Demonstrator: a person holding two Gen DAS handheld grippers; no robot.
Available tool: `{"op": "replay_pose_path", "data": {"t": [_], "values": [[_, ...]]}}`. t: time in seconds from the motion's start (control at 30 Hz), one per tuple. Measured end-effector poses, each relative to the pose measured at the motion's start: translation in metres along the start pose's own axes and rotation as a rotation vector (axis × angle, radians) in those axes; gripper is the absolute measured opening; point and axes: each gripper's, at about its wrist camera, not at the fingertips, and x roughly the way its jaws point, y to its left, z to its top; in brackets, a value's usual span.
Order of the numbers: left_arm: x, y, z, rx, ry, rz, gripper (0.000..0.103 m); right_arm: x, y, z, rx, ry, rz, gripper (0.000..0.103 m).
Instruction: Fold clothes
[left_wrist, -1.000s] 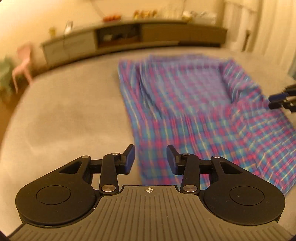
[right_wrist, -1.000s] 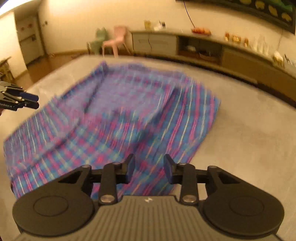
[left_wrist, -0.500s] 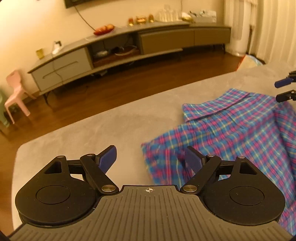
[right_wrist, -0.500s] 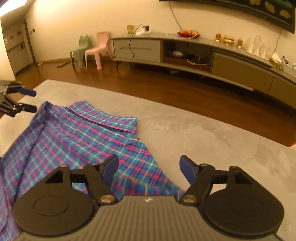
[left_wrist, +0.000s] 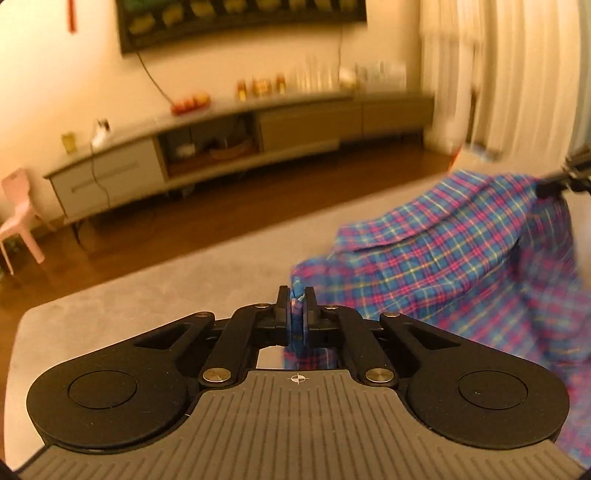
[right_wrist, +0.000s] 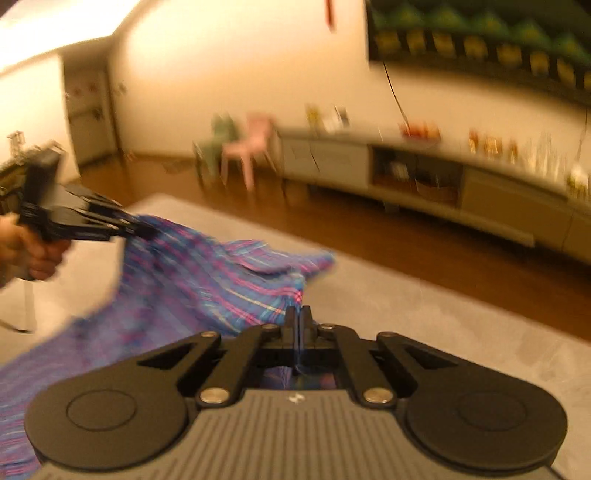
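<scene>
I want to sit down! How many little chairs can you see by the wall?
2: a pink chair left of the long cabinet, and a green chair right beside it. Others may be hidden out of view.

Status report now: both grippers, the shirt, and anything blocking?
Left gripper shut on plaid shirt edge. Right gripper shut on the other edge. Shirt lifted between them, part trailing on grey surface. Nothing seen blocking.

Soft woven plaid cloth shirt (left_wrist: 443, 254), matt black plastic tongs (left_wrist: 296, 295), glossy wood floor (left_wrist: 221, 221)
</scene>
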Motion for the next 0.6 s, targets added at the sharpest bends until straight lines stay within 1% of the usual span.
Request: {"op": "replay_pose_path", "data": {"t": [0.07, 0.13, 0.17, 0.2, 0.23, 0.3, 0.33, 0.4, 0.47, 0.53, 0.57, 0.6], "values": [[-0.053, 0.0, -0.015, -0.052, -0.09, -0.019, 0.0, -0.059, 0.041, -0.009, -0.048, -0.076, 0.016, 0.0], [-0.104, 0.001, -0.046, -0.131, -0.12, -0.041, 0.0, -0.114, 0.087, -0.028, -0.11, -0.111, 0.029, 0.0], [-0.129, 0.001, -0.061, -0.17, -0.135, -0.053, 0.0, -0.135, 0.113, -0.042, -0.161, -0.106, 0.024, 0.0], [-0.147, -0.004, -0.082, -0.185, -0.114, -0.056, 0.0, -0.15, 0.137, -0.058, -0.206, -0.084, 0.019, 0.0], [-0.163, -0.01, -0.103, -0.2, -0.092, -0.06, 0.0, -0.156, 0.156, -0.078, -0.227, -0.044, 0.02, 0.0], [-0.18, -0.018, -0.145, -0.257, 0.008, -0.062, 0.0, -0.161, 0.188, -0.118, -0.26, 0.049, 0.012, 0.002], [-0.184, -0.022, -0.16, -0.272, 0.039, -0.051, 0.0, -0.158, 0.199, -0.138, -0.276, 0.097, -0.011, 0.003], [-0.194, -0.031, -0.19, -0.301, 0.099, -0.03, 0.002, -0.152, 0.21, -0.167, -0.277, 0.192, -0.051, 0.01], [-0.211, -0.038, -0.202, -0.314, 0.093, -0.04, 0.012, -0.159, 0.213, -0.174, -0.24, 0.197, -0.087, 0.011], [-0.231, -0.043, -0.204, -0.321, 0.053, -0.055, 0.019, -0.17, 0.211, -0.171, -0.196, 0.176, -0.11, 0.011], [-0.238, -0.044, -0.203, -0.327, 0.041, -0.073, 0.021, -0.175, 0.209, -0.167, -0.174, 0.163, -0.119, 0.014], [-0.243, -0.045, -0.203, -0.331, 0.031, -0.085, 0.022, -0.181, 0.207, -0.164, -0.153, 0.15, -0.129, 0.02]]}}
